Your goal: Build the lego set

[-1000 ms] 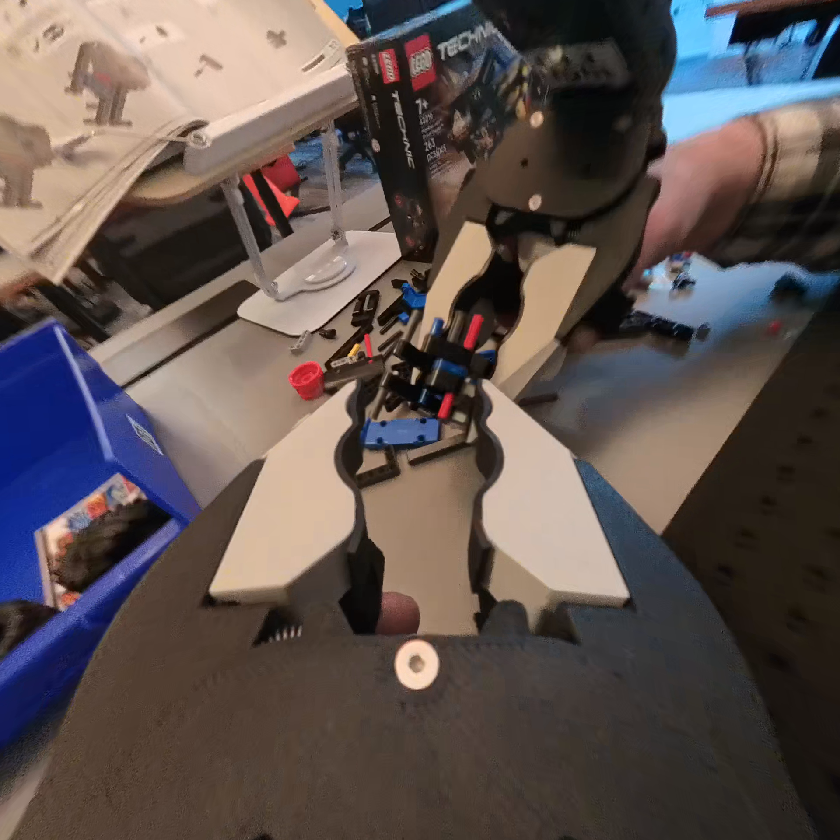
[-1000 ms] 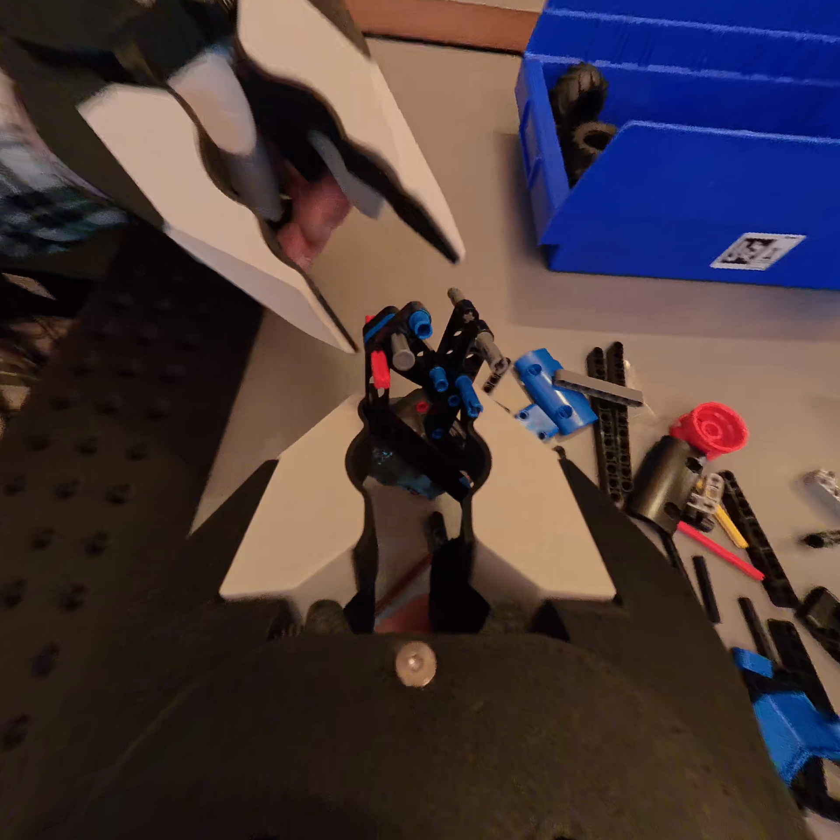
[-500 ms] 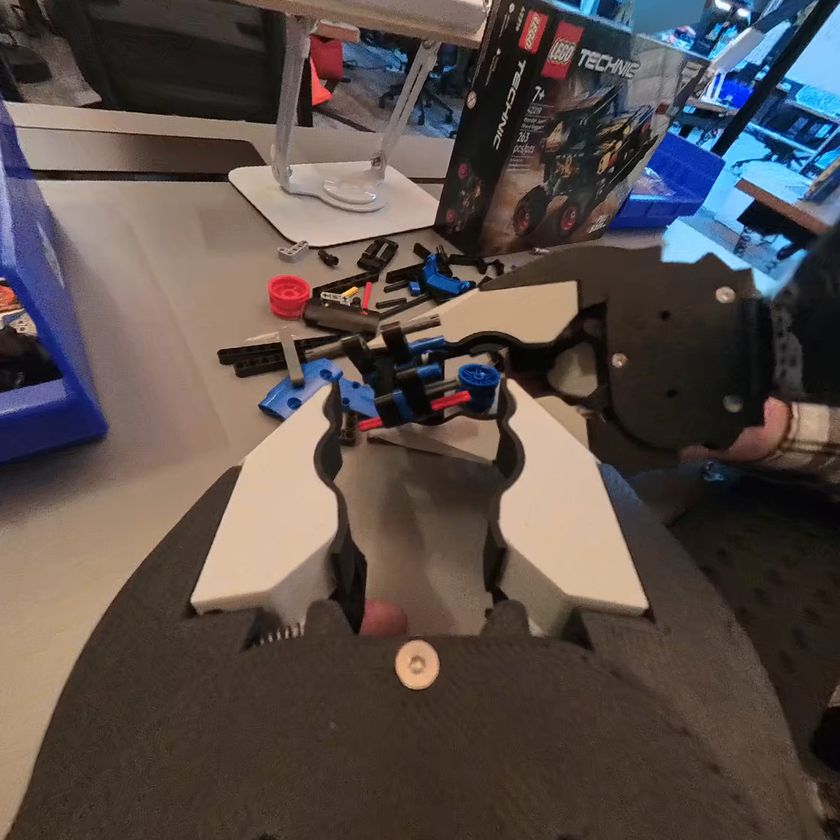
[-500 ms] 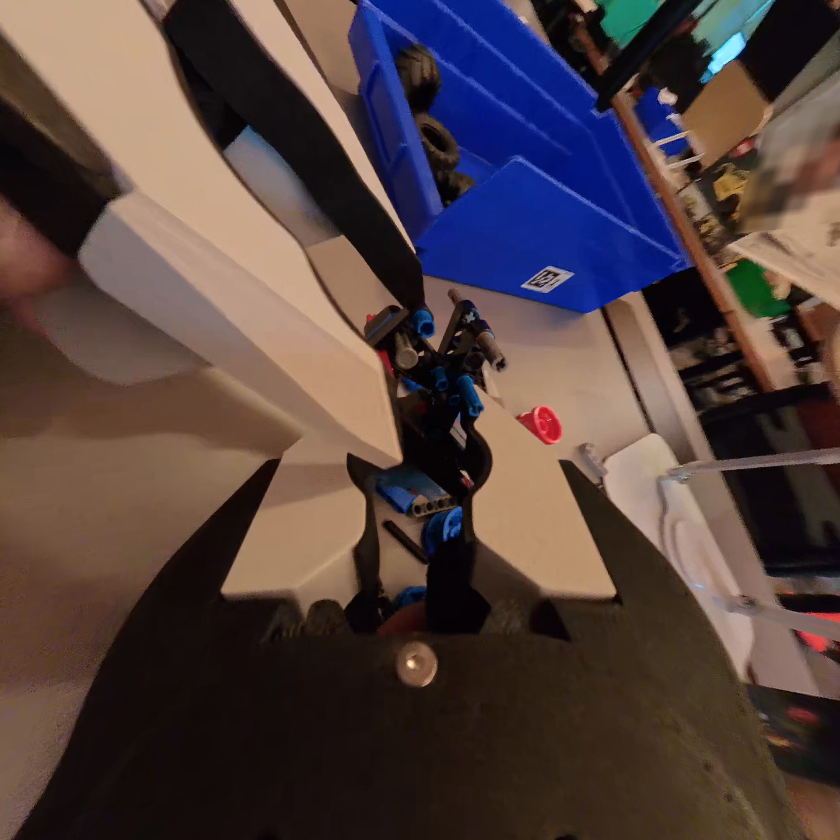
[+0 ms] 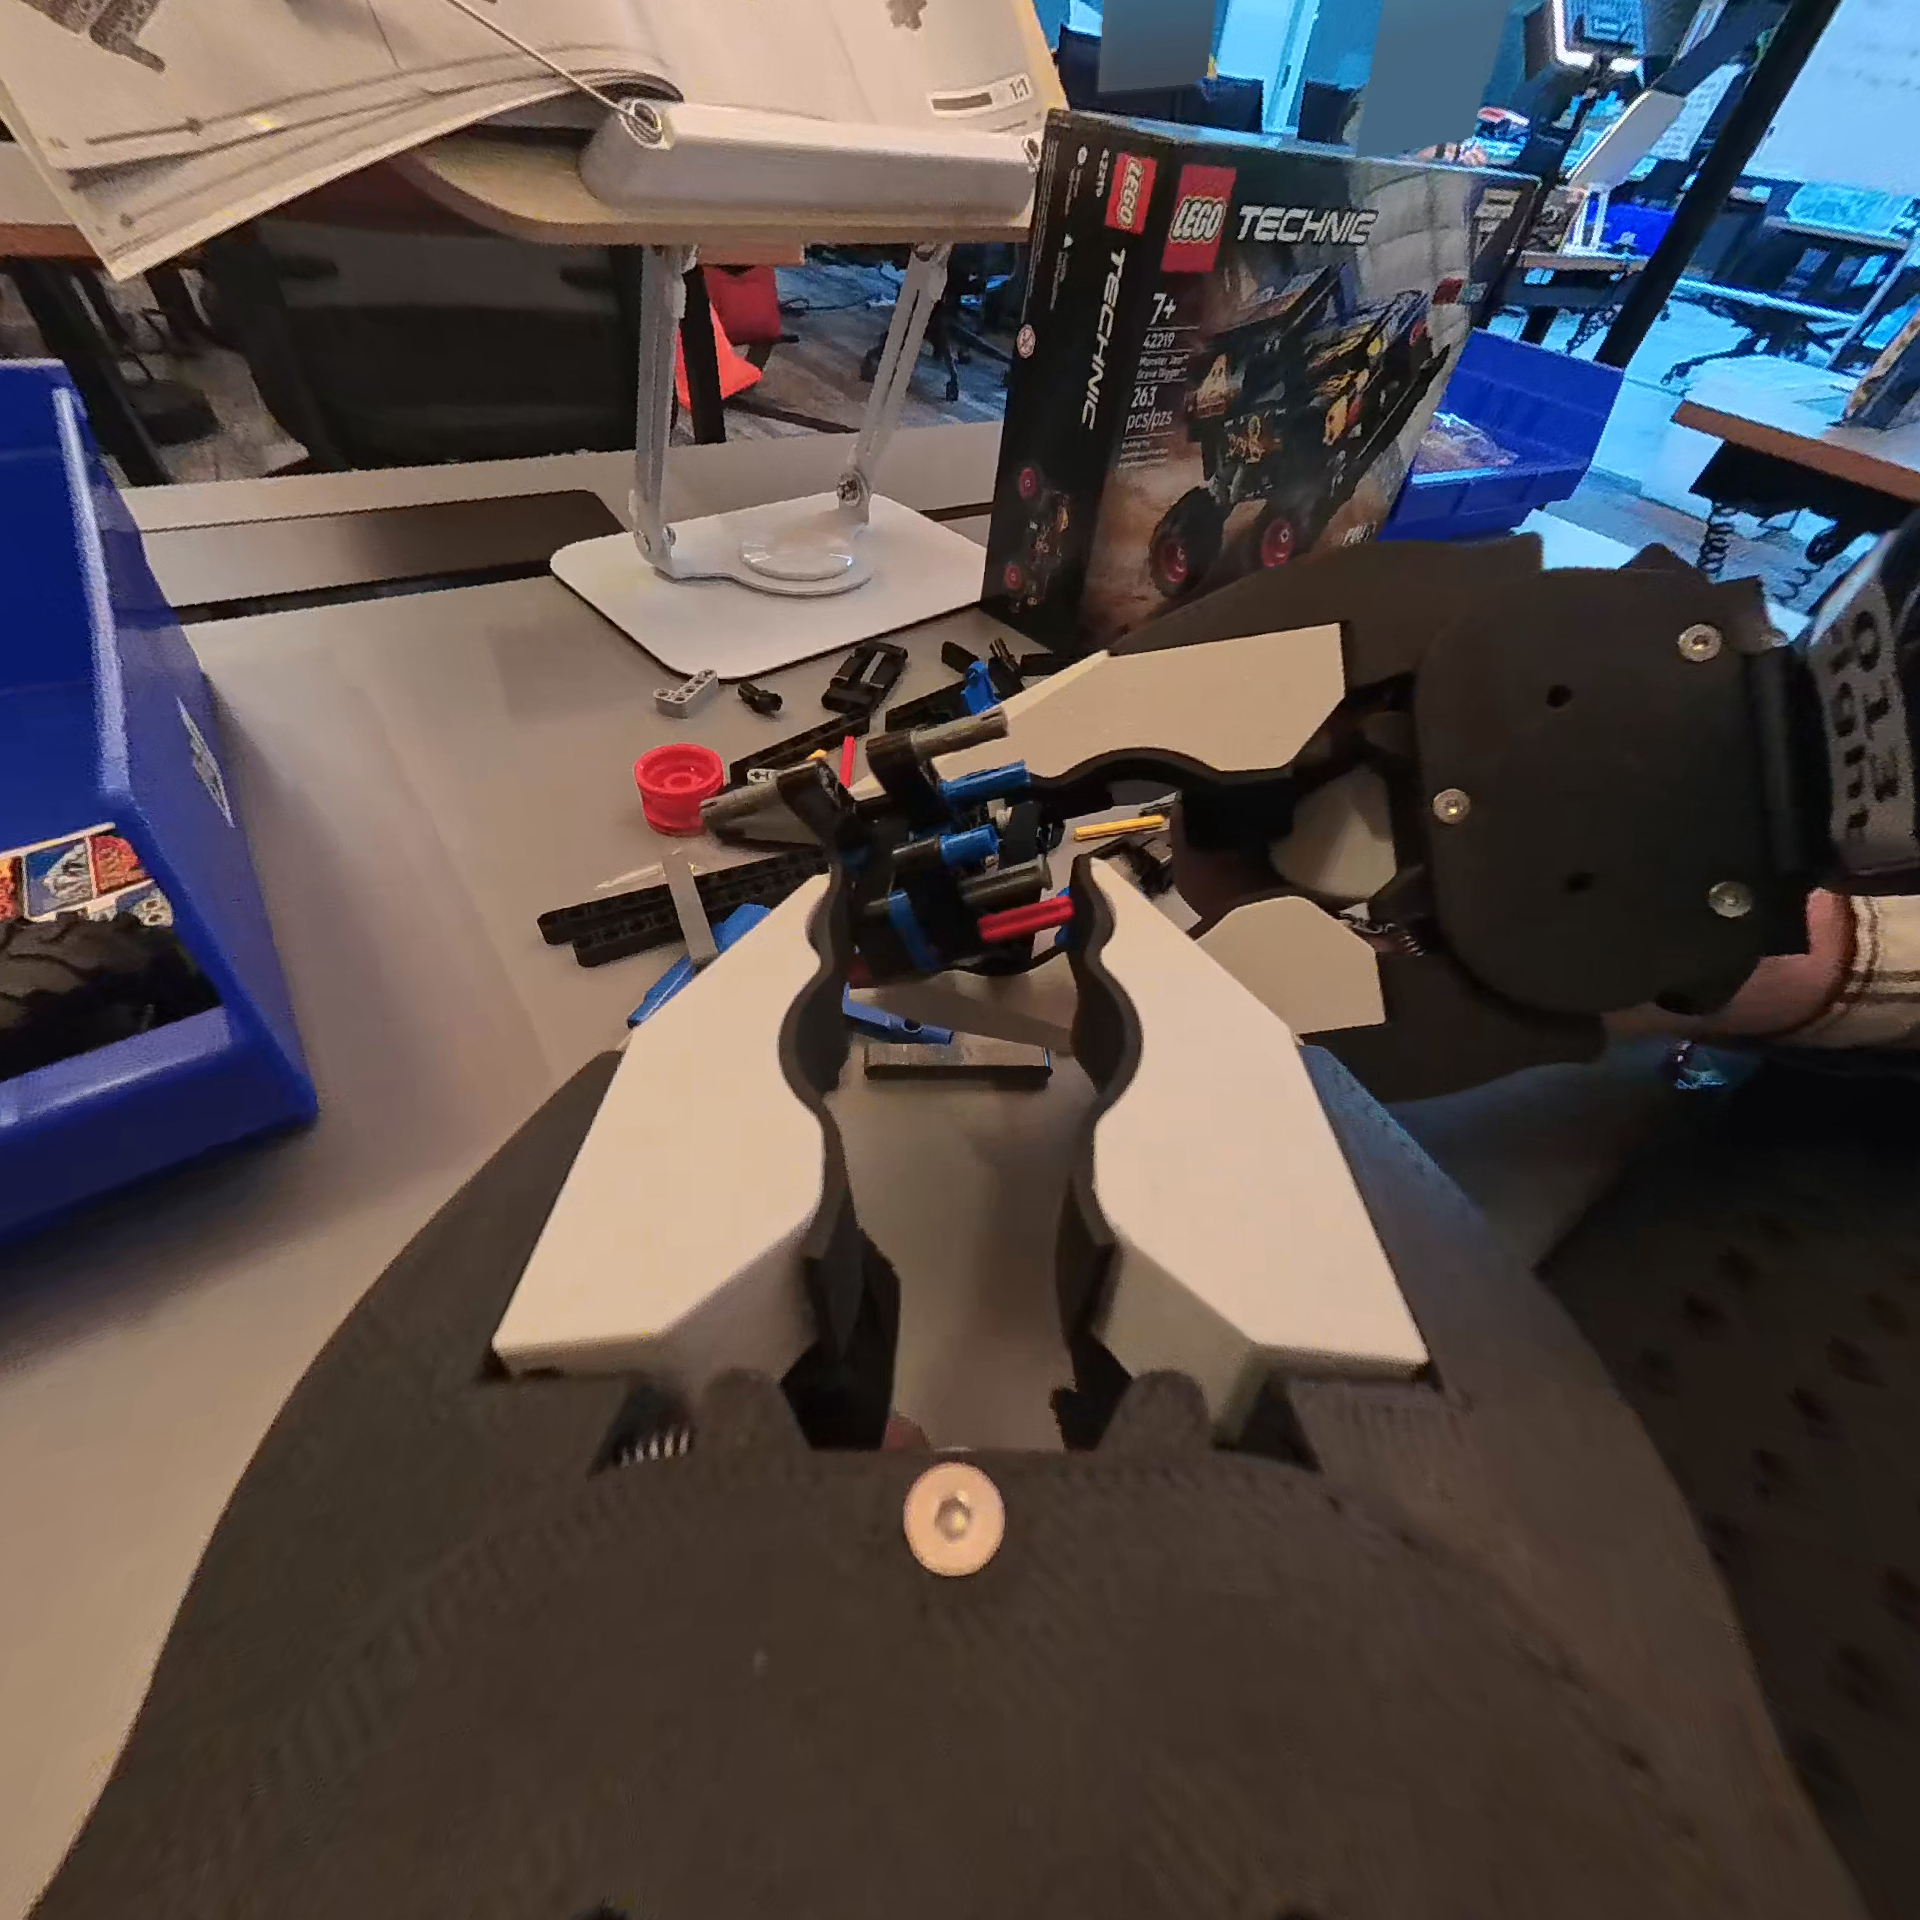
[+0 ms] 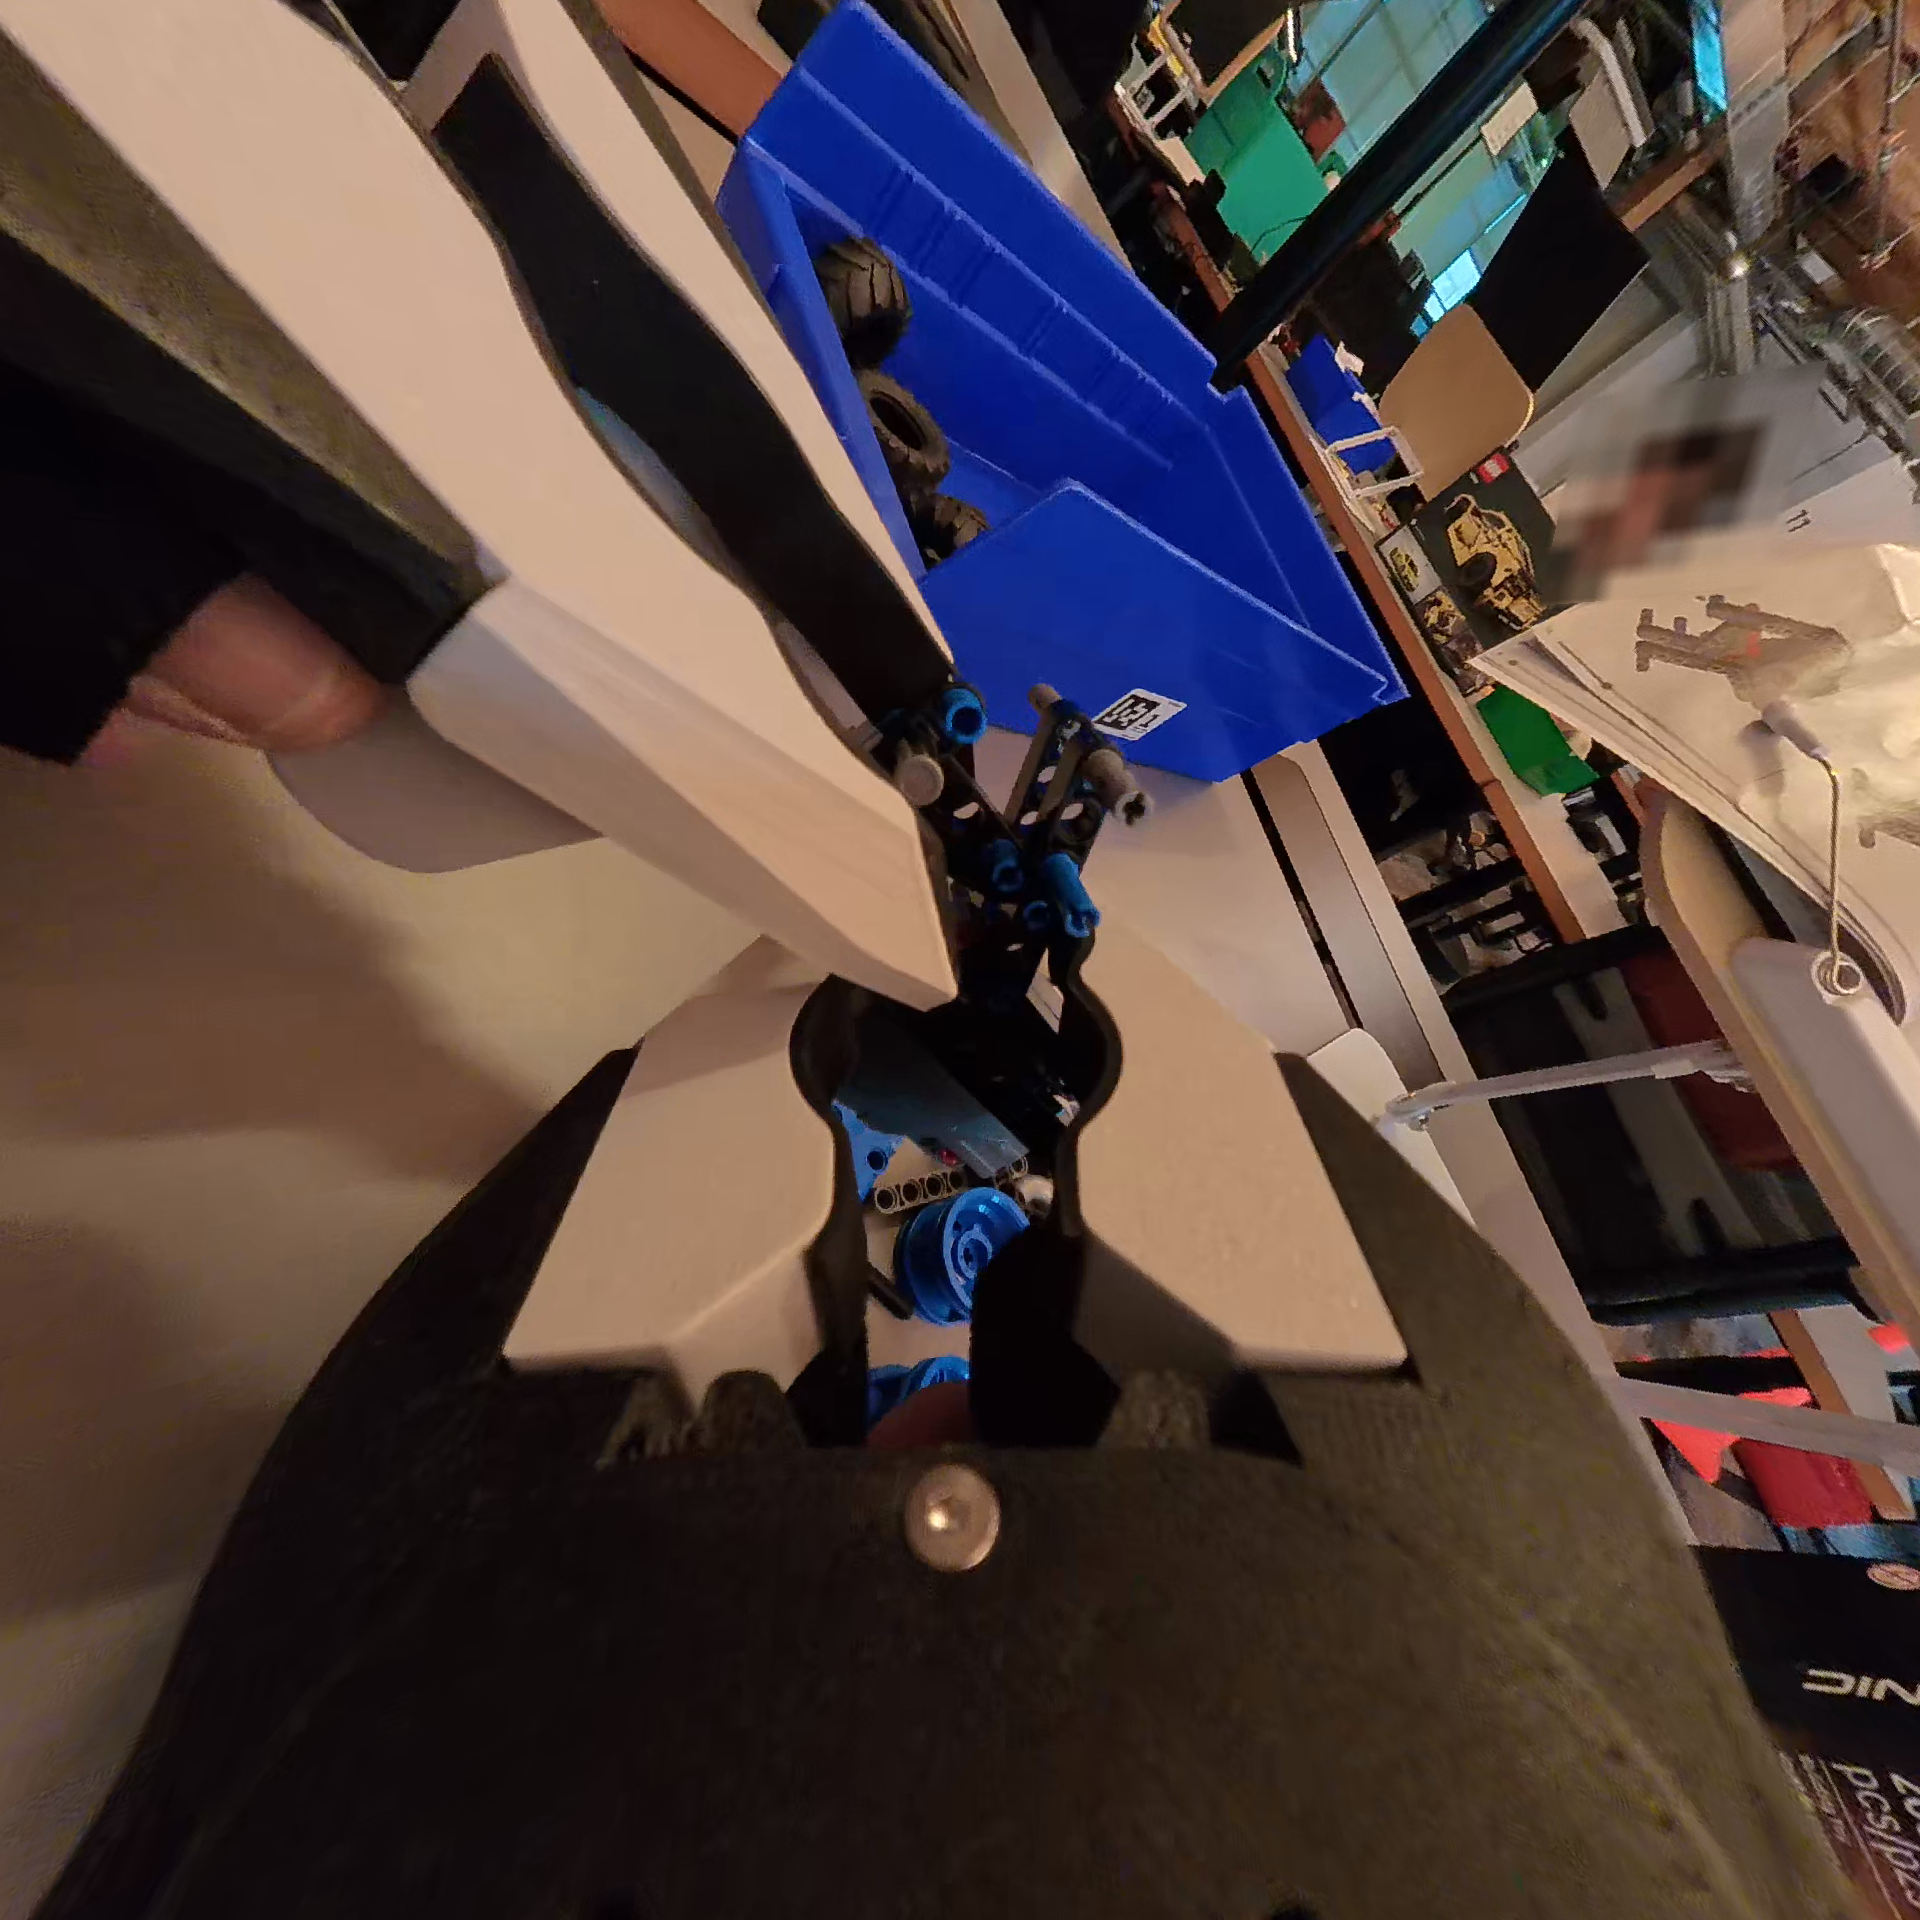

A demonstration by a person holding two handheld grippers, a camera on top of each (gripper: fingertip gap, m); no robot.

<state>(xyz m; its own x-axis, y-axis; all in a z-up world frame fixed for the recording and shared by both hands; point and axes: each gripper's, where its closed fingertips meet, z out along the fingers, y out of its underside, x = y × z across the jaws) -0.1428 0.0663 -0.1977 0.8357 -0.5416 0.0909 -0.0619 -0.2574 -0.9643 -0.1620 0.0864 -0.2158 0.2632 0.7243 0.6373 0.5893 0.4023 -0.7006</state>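
Note:
A small black lego assembly (image 5: 914,862) with blue and red pins hangs above the table. My right gripper (image 6: 956,987) is shut on it. In the left wrist view that gripper comes in from the right, lying on its side, black body (image 5: 1558,790) in a person's hand. My left gripper (image 5: 956,904) has its fingertips on either side of the same assembly and seems to press on it. In the right wrist view one left finger (image 6: 644,665) crosses in front of the assembly (image 6: 1029,862), hiding its left part.
Loose parts lie under the assembly: a red wheel hub (image 5: 677,787), black beams (image 5: 665,914) and a blue hub (image 6: 956,1247). A blue bin (image 5: 125,1091) with tyres is at left. The set's box (image 5: 1226,374) and a booklet stand (image 5: 769,561) are behind. A dark mat (image 5: 1714,1299) is at right. The tips of both grippers are at nearly the same place. From either gripper's tips it is about 15 cm to the red wheel hub (image 5: 677,787).
The right gripper has rolled onto its side, still holding the assembly. The left gripper has levelled out and its fingertips have come in around the assembly and narrowed slightly.

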